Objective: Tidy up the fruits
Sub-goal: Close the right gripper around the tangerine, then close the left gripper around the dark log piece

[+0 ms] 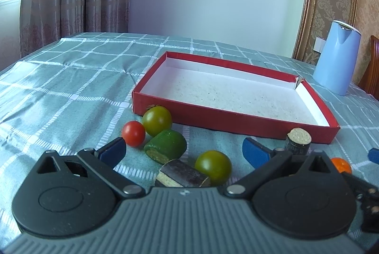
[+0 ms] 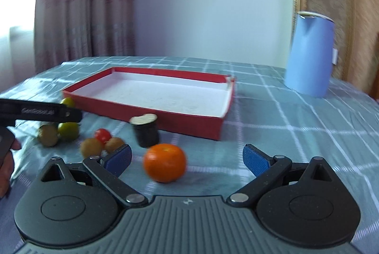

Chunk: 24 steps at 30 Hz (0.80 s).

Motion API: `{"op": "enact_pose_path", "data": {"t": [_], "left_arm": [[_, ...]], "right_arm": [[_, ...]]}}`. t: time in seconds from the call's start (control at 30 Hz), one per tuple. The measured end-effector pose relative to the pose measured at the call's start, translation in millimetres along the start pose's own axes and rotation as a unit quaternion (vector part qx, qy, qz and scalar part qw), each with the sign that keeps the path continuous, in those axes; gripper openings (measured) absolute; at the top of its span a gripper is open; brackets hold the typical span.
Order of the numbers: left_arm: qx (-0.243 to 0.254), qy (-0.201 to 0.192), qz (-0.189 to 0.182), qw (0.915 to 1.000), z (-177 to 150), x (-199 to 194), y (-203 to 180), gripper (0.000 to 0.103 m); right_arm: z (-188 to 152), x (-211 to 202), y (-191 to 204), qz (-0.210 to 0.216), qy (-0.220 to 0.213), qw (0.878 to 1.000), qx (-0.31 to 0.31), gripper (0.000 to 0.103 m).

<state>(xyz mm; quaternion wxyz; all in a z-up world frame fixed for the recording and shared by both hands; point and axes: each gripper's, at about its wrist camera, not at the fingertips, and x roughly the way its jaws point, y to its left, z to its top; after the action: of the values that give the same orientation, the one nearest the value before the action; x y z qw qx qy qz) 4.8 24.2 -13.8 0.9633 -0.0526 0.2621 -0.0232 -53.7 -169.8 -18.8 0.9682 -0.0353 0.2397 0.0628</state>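
Note:
An empty red tray (image 1: 233, 122) with a white floor lies on the checked cloth; it also shows in the right wrist view (image 2: 189, 118). In the left wrist view my left gripper (image 1: 184, 152) is open above a green tomato (image 1: 213, 166), a green cut piece (image 1: 165, 146) and a dark cut piece (image 1: 182, 175). A red tomato (image 1: 133, 133) and another green tomato (image 1: 157, 120) lie just beyond. In the right wrist view my right gripper (image 2: 187, 159) is open, with an orange (image 2: 165, 162) lying between its fingers, apart from both. A dark cut cylinder (image 2: 145, 130) stands behind it.
A light blue kettle (image 1: 336, 62) stands at the back right, also in the right wrist view (image 2: 309, 54). The left gripper's body (image 2: 40, 113) reaches in from the left over several small fruits (image 2: 68, 130). A wooden chair edge (image 1: 372, 69) is at far right.

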Motion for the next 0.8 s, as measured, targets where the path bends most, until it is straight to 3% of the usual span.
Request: {"op": "enact_pose_path", "data": {"t": [0.23,0.37,0.6,0.8], "left_arm": [[-0.014,-0.010,-0.008,0.9998,-3.1,-9.4,9.8,0.103],[-0.011,-0.027,-0.004,0.9996,-7.2,-23.9,20.6,0.103],[0.056,-0.033,0.002,0.9979,-19.0,-38.7,20.2,0.103],[0.128,-0.031,-0.003,0.9913,-26.6,-40.0,3.7,0.103]], "right_arm": [[4.3,25.7,3.9,0.029,0.064,0.997,0.010,0.072],[2.7,29.1,-0.8,0.038,0.074,0.996,0.026,0.060],[3.6,31.0,2.1,0.032,0.072,0.997,0.017,0.043],[3.5,31.4,-3.9,0.040,0.070,0.996,0.032,0.042]]}}
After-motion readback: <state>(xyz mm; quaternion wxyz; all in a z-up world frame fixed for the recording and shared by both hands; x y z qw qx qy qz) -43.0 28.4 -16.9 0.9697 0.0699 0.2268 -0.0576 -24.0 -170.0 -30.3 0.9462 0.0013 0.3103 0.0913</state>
